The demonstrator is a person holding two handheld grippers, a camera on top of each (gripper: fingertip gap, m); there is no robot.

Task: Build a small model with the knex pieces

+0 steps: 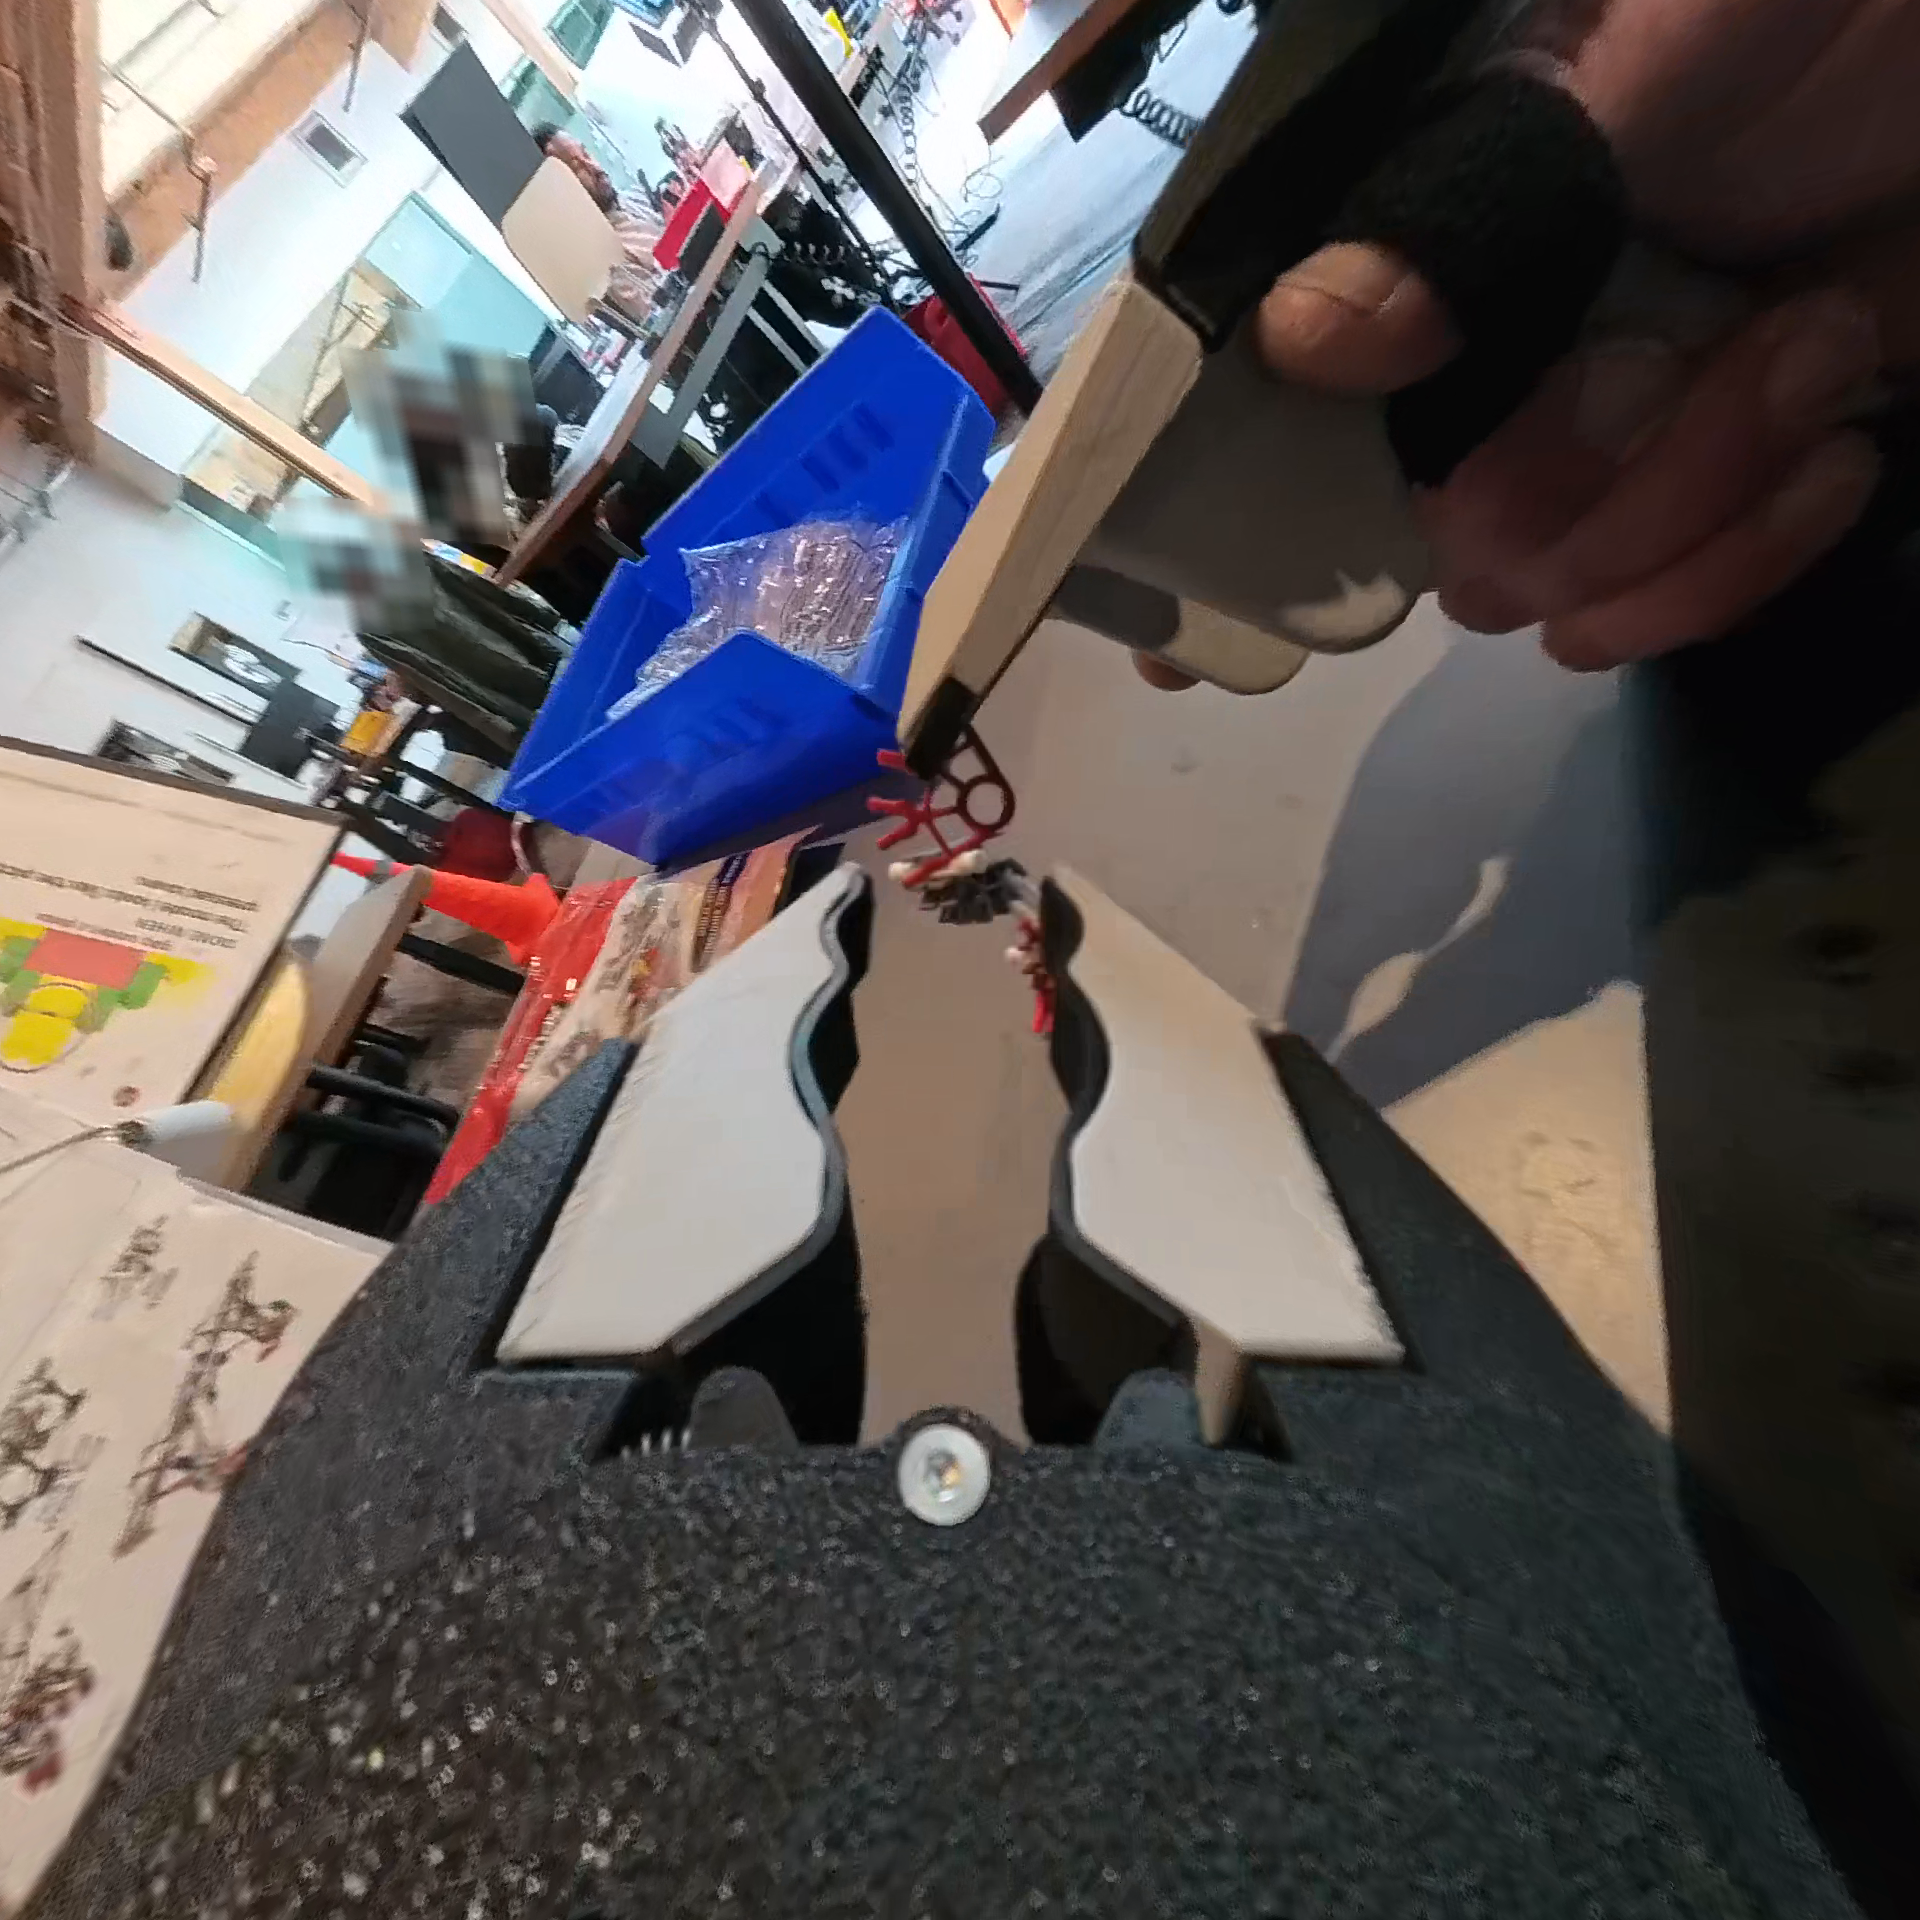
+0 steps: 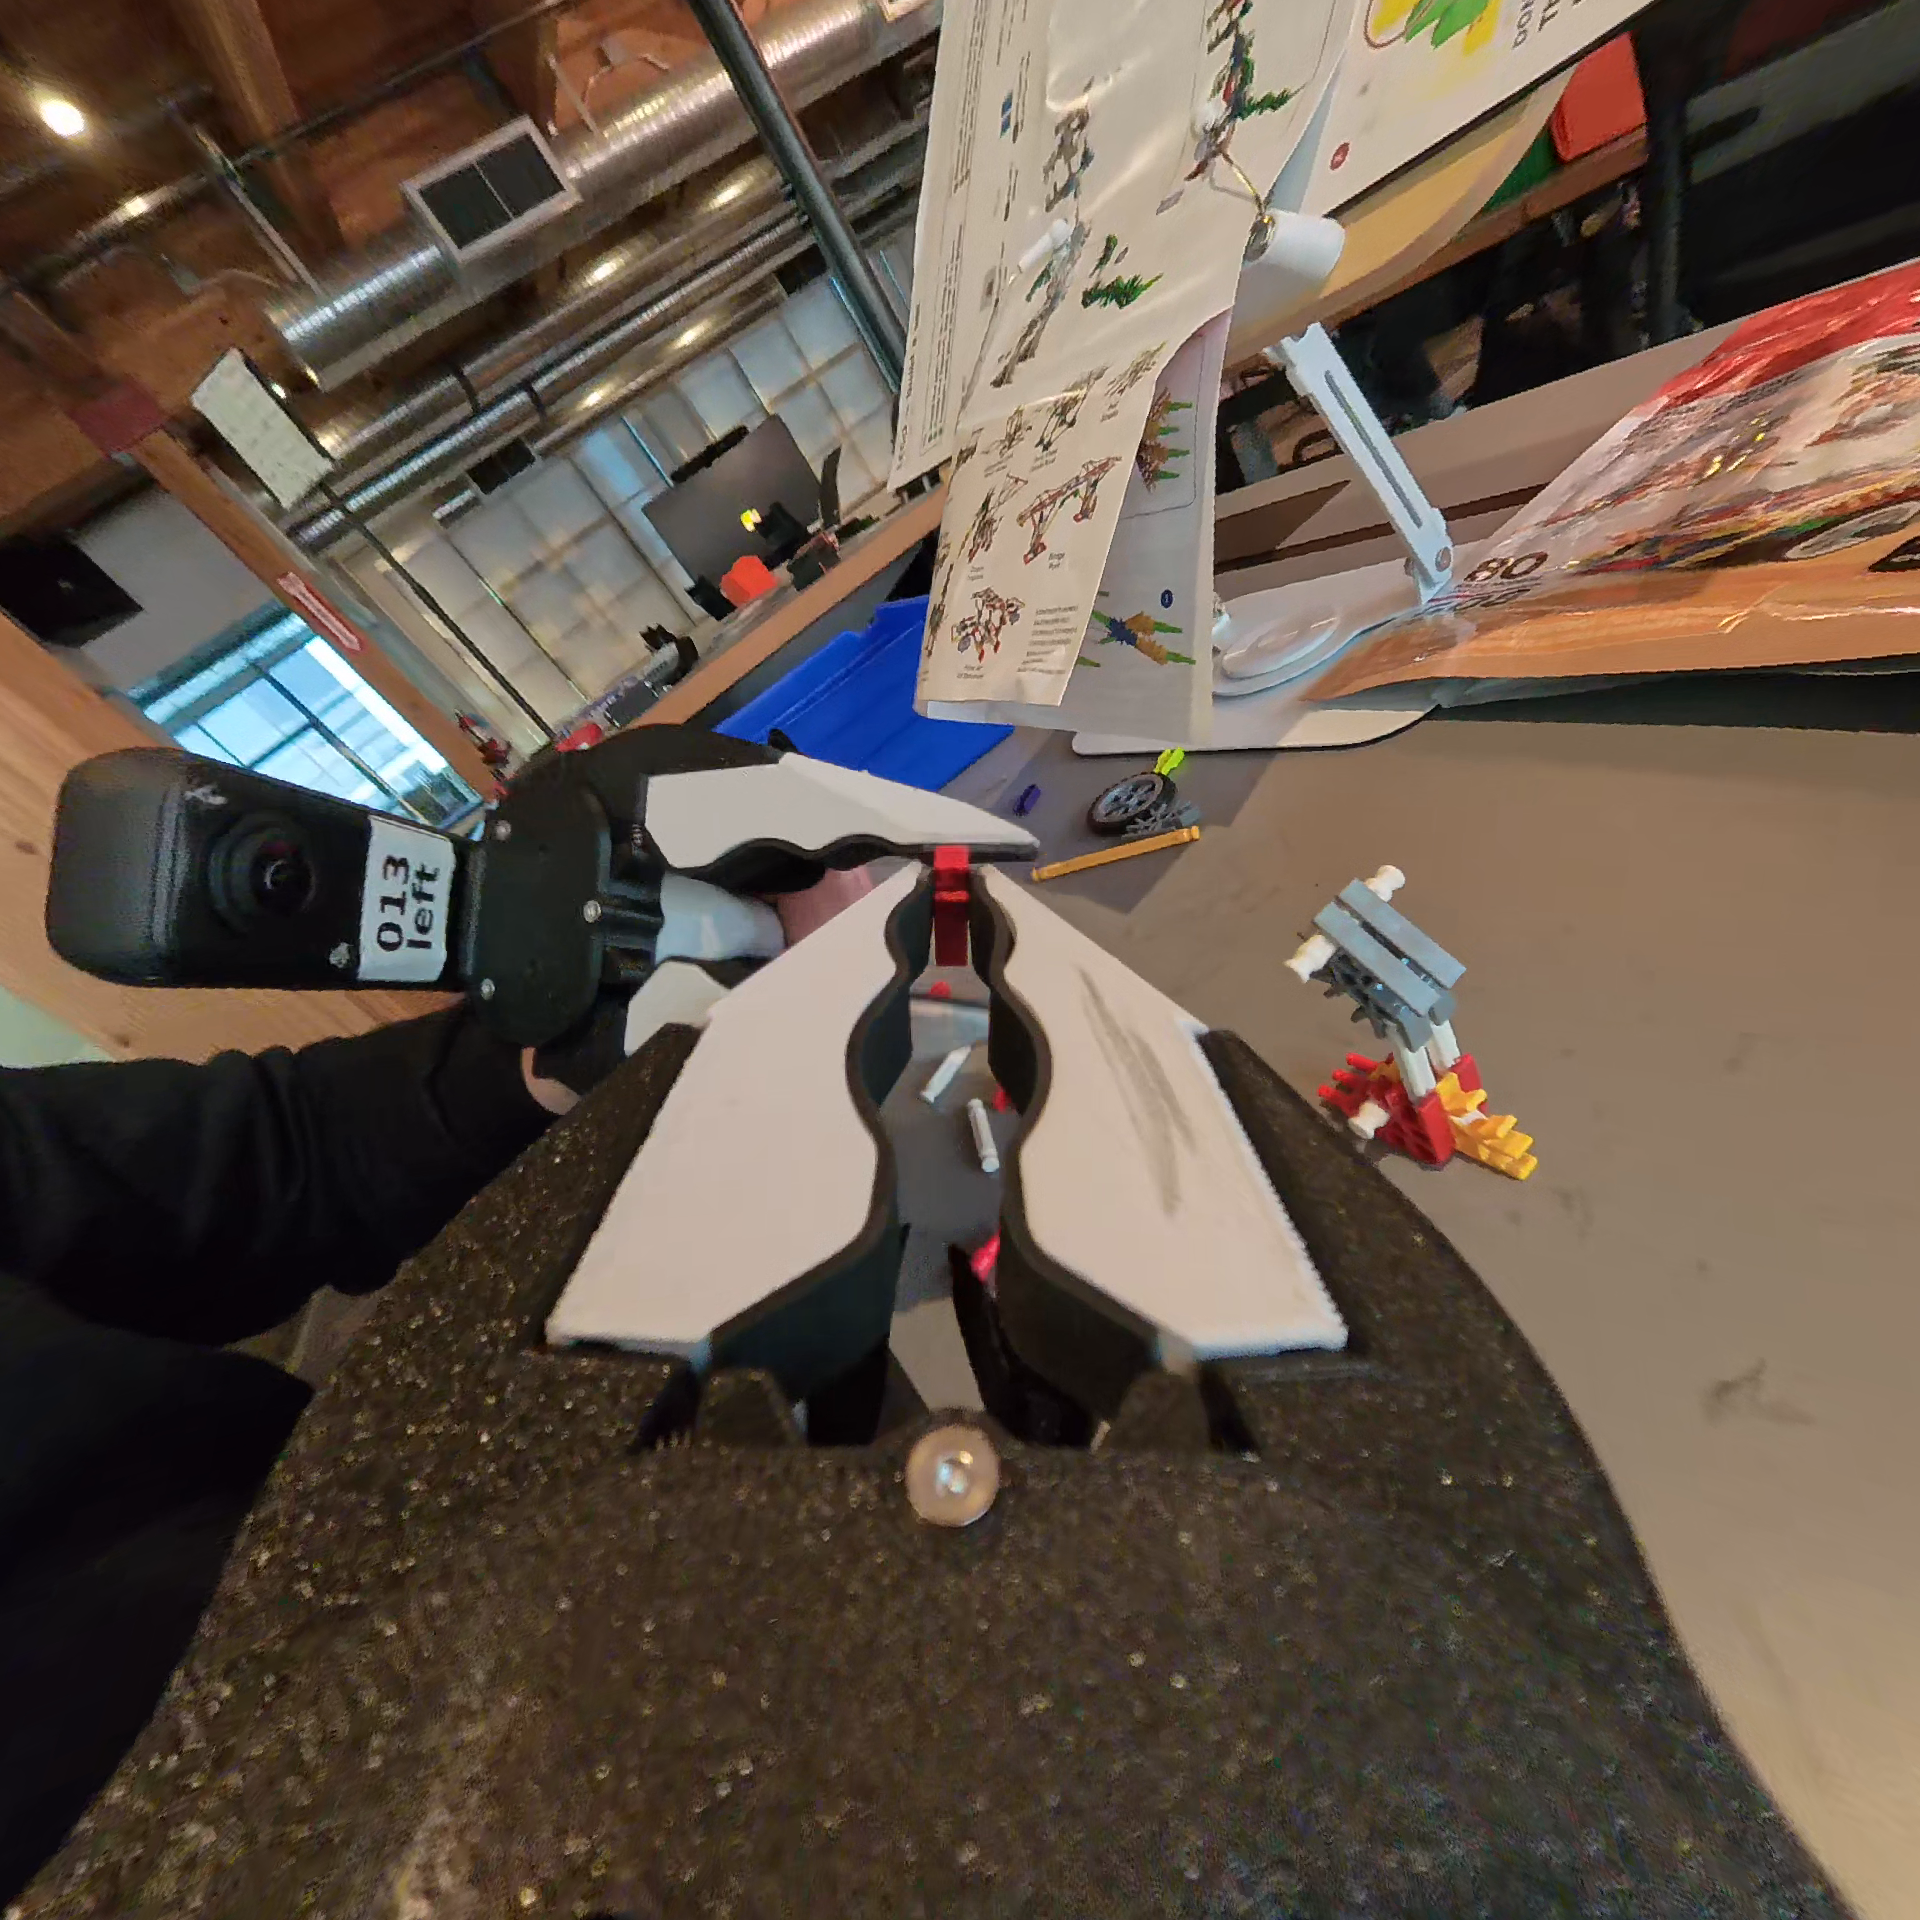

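clamping a red connector piece (image 2: 950, 914) at its tips, the right gripper (image 2: 951, 883) is held just beside the left gripper (image 1: 951, 894), whose jaws are parted around a small red-and-black assembly (image 1: 961, 883); a blue bin (image 1: 769, 623) is seen beyond it.

This is a large open workshop or lab space — bare metal ducts (image 2: 582, 260) and pipes run under a timber ceiling (image 2: 260, 83), and tall glazed partitions (image 2: 623, 561) line the far side. Long work tables (image 1: 665, 343) carry cables, monitors and gear. The near grey table (image 2: 1558, 1351) holds a blue parts bin (image 1: 769, 623), construction-toy pieces and an instruction sheet (image 2: 1049, 416) — a bench for assembly work.
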